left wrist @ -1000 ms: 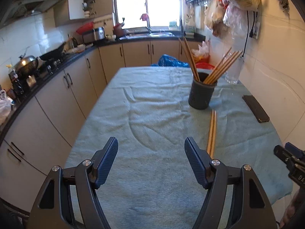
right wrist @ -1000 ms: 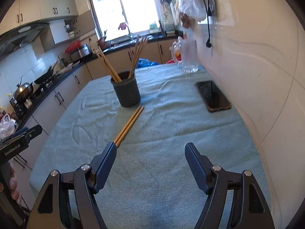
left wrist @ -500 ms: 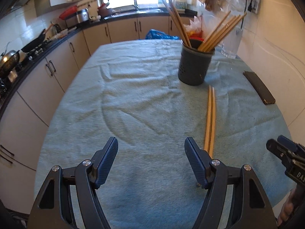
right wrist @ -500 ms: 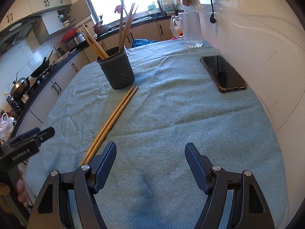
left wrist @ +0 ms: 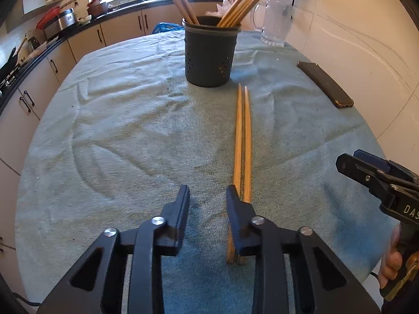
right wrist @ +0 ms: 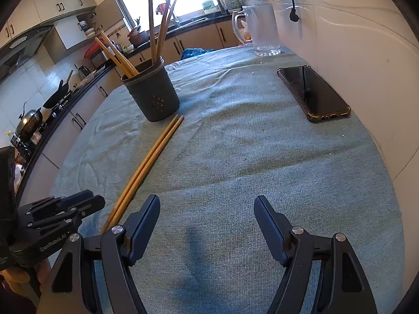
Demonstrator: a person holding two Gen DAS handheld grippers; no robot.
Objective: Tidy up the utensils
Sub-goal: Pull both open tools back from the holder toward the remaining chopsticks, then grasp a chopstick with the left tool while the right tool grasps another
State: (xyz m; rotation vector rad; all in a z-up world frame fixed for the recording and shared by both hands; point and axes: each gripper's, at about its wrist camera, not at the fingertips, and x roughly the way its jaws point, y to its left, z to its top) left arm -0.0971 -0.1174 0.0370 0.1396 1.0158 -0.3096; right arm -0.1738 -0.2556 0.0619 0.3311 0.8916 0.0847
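Observation:
Two wooden chopsticks [left wrist: 242,136] [right wrist: 152,157] lie side by side on the green tablecloth, pointing at a dark holder [left wrist: 209,52] [right wrist: 153,94] that has several chopsticks standing in it. My left gripper [left wrist: 208,191] hangs low over the cloth at their near end. Its jaws are closing with only cloth between them, and the pair runs under the right finger [left wrist: 237,209]. My right gripper [right wrist: 207,201] is open over bare cloth to the right of the pair, holding nothing. The left gripper [right wrist: 60,209] also shows at the left edge of the right wrist view.
A black phone [right wrist: 314,94] [left wrist: 324,83] lies near the wall on the right. A glass pitcher [right wrist: 262,28] stands at the far right corner. Kitchen cabinets and a counter [left wrist: 52,60] run along the left. A hand [left wrist: 390,264] holds the right gripper's grip.
Both grippers have dropped and moved forward toward the lying chopsticks and the holder. The left jaws have narrowed a lot. The right jaws stayed wide.

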